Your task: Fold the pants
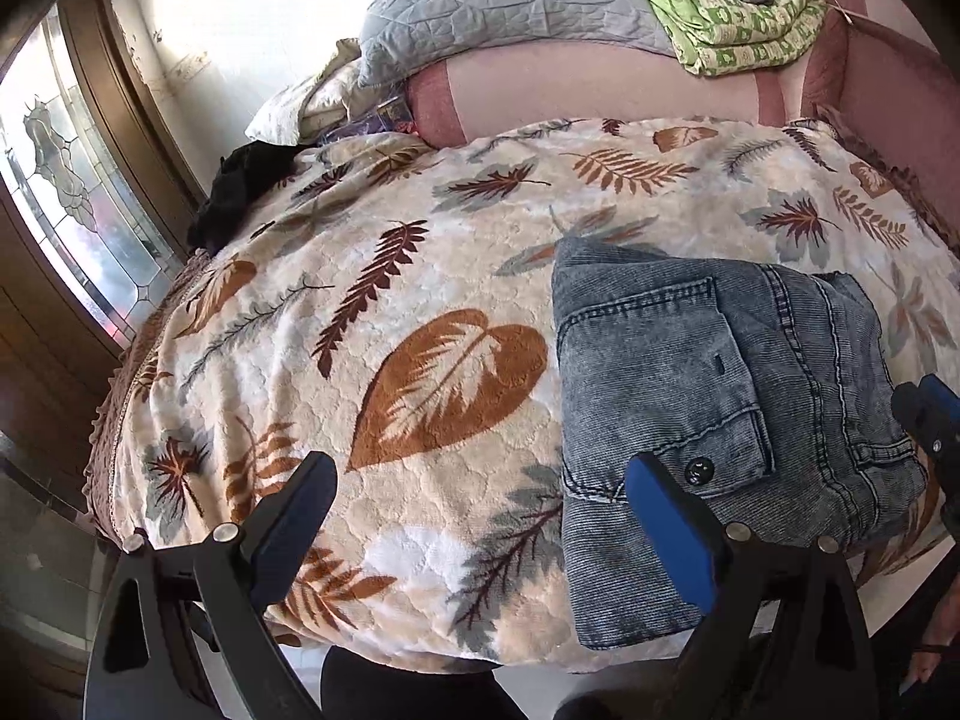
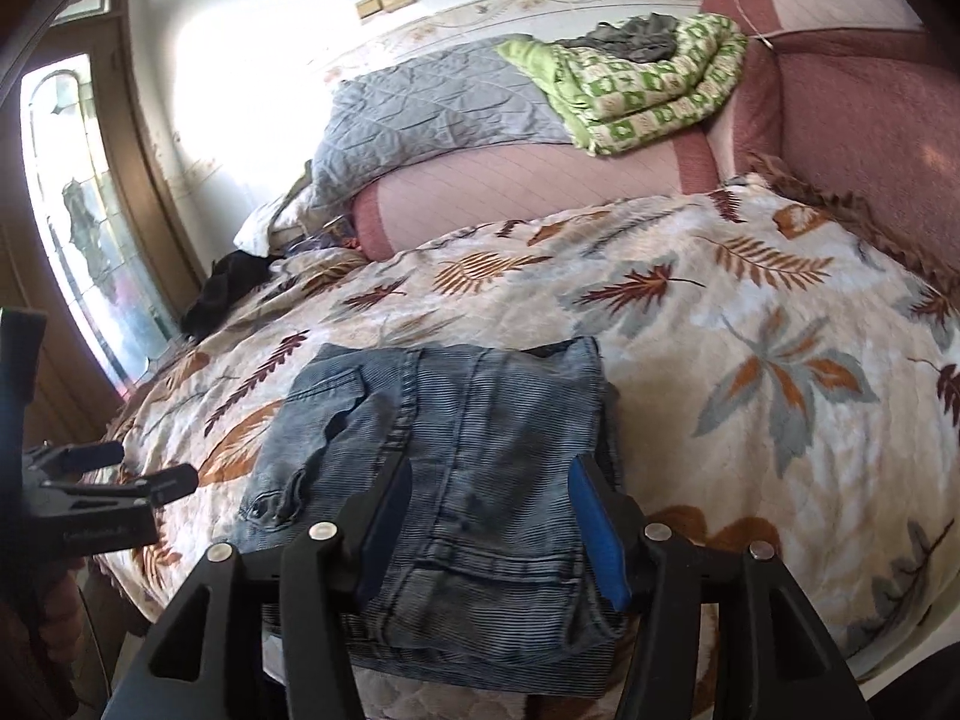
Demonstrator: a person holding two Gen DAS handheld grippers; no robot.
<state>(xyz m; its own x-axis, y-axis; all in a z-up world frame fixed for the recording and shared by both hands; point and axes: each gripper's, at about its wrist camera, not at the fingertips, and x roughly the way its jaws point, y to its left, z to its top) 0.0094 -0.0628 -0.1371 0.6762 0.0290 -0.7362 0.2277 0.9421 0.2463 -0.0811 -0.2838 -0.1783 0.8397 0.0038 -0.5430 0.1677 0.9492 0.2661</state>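
Note:
Blue-grey denim pants (image 1: pixel 708 414) lie folded into a compact rectangle near the front edge of the bed, back pocket and button up. They also show in the right wrist view (image 2: pixel 474 468). My left gripper (image 1: pixel 480 474) is open and empty, above the blanket just left of the pants, its right finger over their left edge. My right gripper (image 2: pixel 489 474) is open and empty, hovering over the near end of the pants with a finger either side. The left gripper also shows at the left of the right wrist view (image 2: pixel 150 471).
The pants rest on a leaf-patterned blanket (image 1: pixel 420 300) covering the bed. Behind are a pink bolster (image 1: pixel 600 90), a grey quilt (image 1: pixel 504 6) and a folded green blanket (image 1: pixel 744 18). A black garment (image 1: pixel 240 192) lies at the far left corner. A glass-panelled door (image 1: pixel 78 192) stands left.

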